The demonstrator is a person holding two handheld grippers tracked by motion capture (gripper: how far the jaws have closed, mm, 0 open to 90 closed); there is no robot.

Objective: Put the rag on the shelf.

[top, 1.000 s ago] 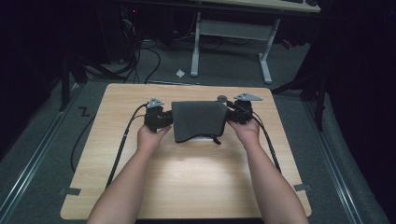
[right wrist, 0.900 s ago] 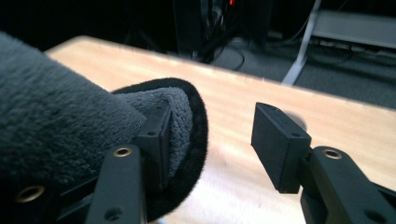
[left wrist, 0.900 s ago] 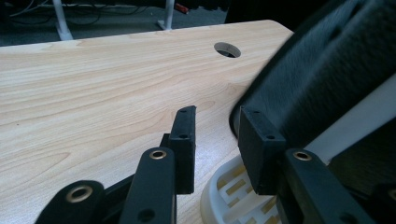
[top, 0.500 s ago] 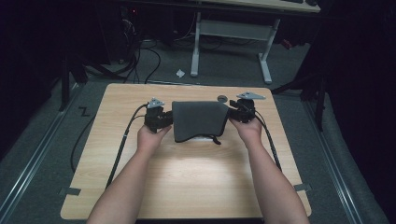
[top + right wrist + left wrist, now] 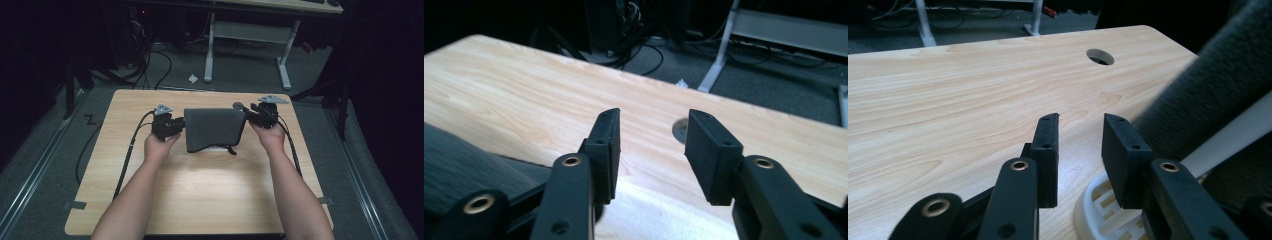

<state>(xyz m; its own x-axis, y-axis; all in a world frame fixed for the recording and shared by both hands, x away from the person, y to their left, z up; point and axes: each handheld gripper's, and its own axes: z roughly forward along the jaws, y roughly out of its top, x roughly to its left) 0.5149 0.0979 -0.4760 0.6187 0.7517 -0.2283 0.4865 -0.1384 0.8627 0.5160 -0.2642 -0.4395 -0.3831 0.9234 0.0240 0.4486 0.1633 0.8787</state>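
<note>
In the high view, a dark cloth [image 5: 214, 129] lies at frame centre on the desk [image 5: 200, 190], between the left hand-held gripper [image 5: 167, 126] and the right hand-held gripper [image 5: 256, 116]. In the left gripper view, jaws stand apart, the cloth at right over a white basket [image 5: 1098, 210]. In the right gripper view, jaws, just closing, hold nothing; the cloth sits lower left, a hole [image 5: 680, 131] ahead.

Wooden table [image 5: 200, 195] with cable hole [image 5: 1100, 56]; white desk frame [image 5: 247, 35] behind.

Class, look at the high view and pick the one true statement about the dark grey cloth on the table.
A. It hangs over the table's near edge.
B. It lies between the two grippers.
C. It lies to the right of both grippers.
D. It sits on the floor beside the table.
B: the dark grey cloth lies on the wooden table, with the left gripper at its left edge and the right gripper at its right.
</note>
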